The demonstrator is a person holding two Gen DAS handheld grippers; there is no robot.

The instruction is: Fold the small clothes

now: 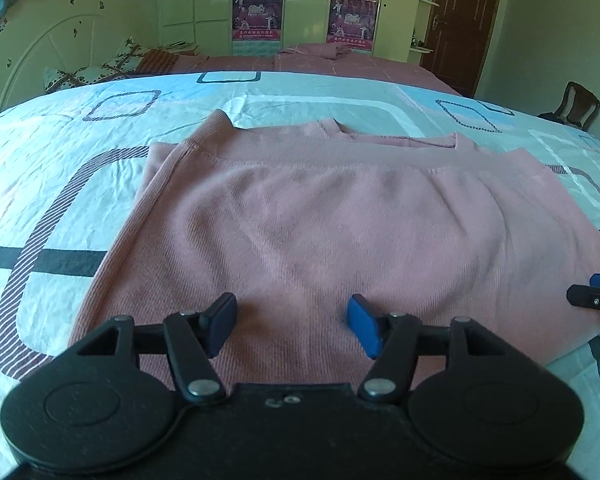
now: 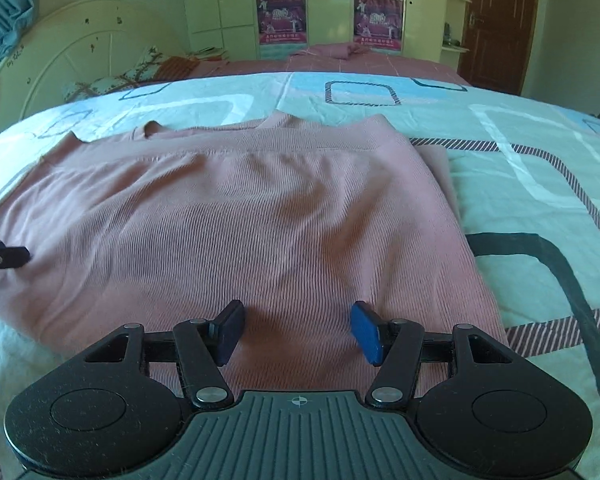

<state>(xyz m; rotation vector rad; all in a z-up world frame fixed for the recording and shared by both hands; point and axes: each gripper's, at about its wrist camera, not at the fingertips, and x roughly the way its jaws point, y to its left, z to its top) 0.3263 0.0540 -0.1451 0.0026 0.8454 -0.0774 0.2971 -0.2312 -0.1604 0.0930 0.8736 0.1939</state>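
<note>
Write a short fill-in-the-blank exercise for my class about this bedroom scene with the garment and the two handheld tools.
1. The ribbed knit garment lying on the bed is ____ in colour.
2. Both the left tool and the right tool have their jaws ____, with nothing gripped.
3. The pads on each tool's fingers are ____ in colour.
4. The patterned bedsheet under the garment is printed with rounded ____.

Missing words: pink; open; blue; rectangles
</note>
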